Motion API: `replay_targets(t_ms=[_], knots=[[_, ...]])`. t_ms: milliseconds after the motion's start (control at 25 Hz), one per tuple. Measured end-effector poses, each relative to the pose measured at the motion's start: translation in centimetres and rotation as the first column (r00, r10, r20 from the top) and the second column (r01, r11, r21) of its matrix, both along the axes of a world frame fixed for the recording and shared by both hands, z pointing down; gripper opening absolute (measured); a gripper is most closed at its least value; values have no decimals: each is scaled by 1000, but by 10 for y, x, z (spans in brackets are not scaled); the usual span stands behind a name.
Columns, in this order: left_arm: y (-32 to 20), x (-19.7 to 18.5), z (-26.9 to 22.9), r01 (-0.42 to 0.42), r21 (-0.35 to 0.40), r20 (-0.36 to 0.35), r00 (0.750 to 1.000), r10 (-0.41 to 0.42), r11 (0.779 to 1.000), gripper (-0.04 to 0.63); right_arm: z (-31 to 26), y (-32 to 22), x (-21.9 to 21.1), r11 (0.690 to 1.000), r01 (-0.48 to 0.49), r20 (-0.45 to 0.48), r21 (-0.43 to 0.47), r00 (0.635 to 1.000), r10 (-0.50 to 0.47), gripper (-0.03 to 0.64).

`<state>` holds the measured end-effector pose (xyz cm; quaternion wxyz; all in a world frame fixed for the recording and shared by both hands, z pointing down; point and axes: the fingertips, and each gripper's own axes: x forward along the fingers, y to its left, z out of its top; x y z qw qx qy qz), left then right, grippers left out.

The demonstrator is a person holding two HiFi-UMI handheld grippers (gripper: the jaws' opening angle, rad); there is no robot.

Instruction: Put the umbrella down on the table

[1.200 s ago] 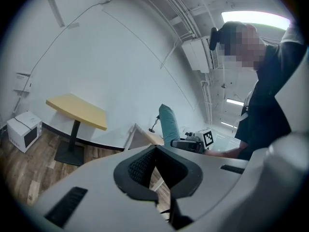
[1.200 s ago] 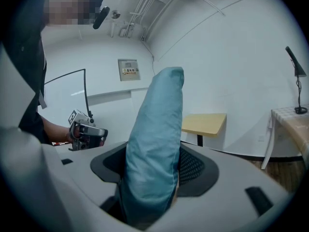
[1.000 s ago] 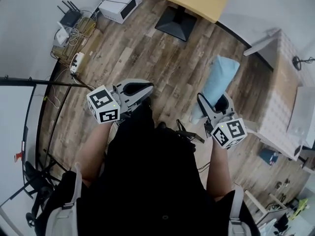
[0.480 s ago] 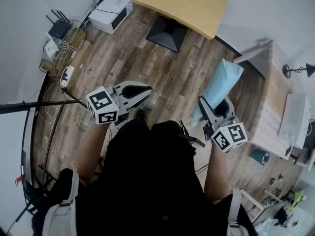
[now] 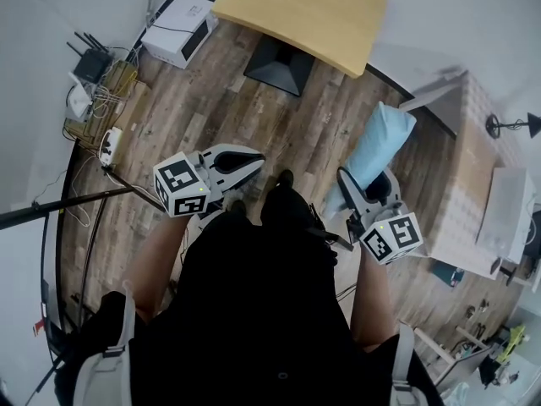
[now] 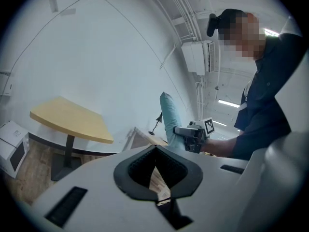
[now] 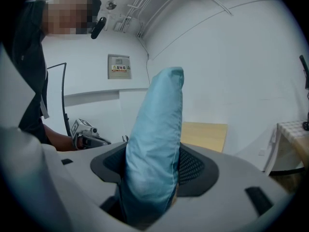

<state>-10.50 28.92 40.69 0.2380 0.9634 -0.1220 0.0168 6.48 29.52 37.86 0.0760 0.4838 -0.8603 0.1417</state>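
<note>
Grey left gripper (image 5: 245, 161), centre-left, has its jaws pressed together on nothing. Right of centre, the right gripper (image 5: 365, 186) pinches the pale blue umbrella (image 5: 380, 142) low down, over the floor and short of the table (image 5: 473, 142) at far right. Being top-heavy, the umbrella may pivot or slip.
</note>
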Motion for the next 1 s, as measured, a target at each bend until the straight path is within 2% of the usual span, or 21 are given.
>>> replay_targets(t_ms=[280,520,800,1000], knots=[[-60,44,-14,48,28,41,998,-50,998,12,-1,-74,42,997,63,20,35,998,-64,298],[-101,90,-32,105,51,61,992,-108,993,12,-6,-128,94,993,111,28,50,993,-113,298],[-135,127,-36,170,50,81,982,-173,984,12,-2,-168,137,987,151,69,59,986,-155,298],[-154,147,-34,173,47,104,979,-177,984,12,5,-186,150,988,145,112,59,982,-151,297]])
